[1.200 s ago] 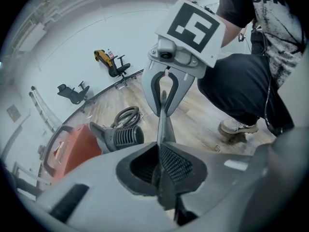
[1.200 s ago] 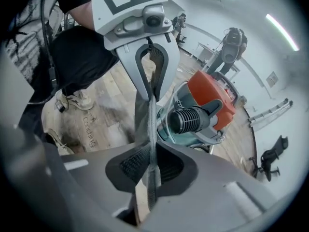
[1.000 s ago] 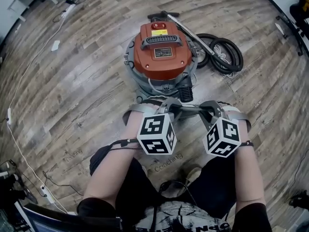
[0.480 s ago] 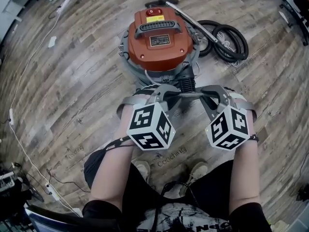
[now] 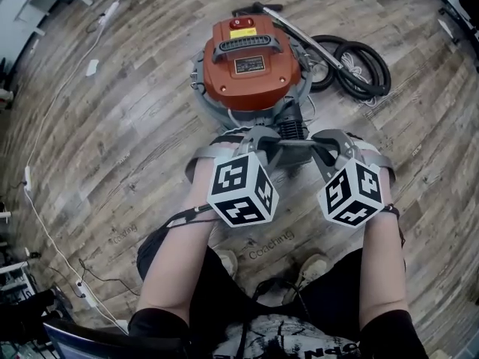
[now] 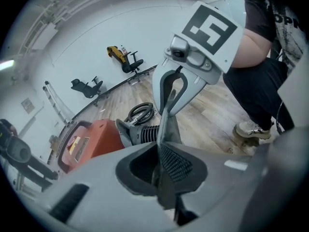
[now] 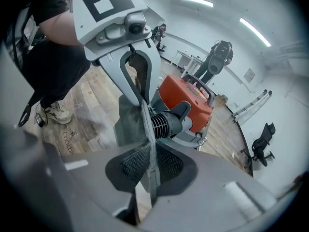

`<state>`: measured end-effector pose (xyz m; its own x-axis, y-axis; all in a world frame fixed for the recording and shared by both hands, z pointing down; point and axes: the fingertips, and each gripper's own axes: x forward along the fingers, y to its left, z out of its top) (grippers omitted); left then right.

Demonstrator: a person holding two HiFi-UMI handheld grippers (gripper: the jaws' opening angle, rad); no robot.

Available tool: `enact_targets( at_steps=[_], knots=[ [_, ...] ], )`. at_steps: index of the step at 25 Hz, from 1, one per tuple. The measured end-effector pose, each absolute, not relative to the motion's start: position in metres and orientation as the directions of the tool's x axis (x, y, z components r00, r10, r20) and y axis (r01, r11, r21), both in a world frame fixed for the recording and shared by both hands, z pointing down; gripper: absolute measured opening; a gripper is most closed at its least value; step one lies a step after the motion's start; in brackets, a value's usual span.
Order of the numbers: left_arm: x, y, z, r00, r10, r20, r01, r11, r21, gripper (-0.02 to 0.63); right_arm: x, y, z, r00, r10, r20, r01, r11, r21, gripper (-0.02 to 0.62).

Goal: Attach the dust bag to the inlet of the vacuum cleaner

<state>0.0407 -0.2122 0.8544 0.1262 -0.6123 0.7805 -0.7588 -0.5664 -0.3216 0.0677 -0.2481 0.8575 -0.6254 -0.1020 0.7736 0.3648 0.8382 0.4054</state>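
Grey cloth of the dust bag [image 5: 290, 145] is stretched between two hand-held tools, just in front of the black ribbed inlet [image 5: 292, 129] on the near side of the orange vacuum cleaner [image 5: 251, 69]. The left tool [image 5: 258, 139] is clamped on one edge of the bag and the right tool [image 5: 323, 140] on the other, the fabric pinched between each pair of jaws. Whether bag and inlet touch cannot be told. The cleaner stands on a wood-plank floor [image 5: 112, 126], with a coiled black hose [image 5: 355, 66] beside it.
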Motion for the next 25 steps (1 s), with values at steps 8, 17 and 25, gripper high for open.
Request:
enact_targets(
  at_steps=[8, 17, 25],
  knots=[
    [0.032, -0.200, 0.877, 0.130, -0.595, 0.793, -0.821, -0.513, -0.250, 0.026, 0.055, -0.232, 0.842, -0.647, -0.108, 0.754, 0.425, 0.771, 0.475, 0.038],
    [0.036, -0.222, 0.850, 0.141, -0.642, 0.754, -0.856, -0.462, -0.233, 0.032, 0.066, -0.250, 0.860, -0.676, -0.013, 0.737, 0.379, 0.851, 0.363, 0.043],
    [0.041, -0.222, 0.850, 0.121, -0.634, 0.764, -0.826, -0.491, -0.276, 0.032, 0.066, -0.256, 0.865, -0.662, -0.020, 0.749, 0.377, 0.855, 0.356, 0.049]
  ],
)
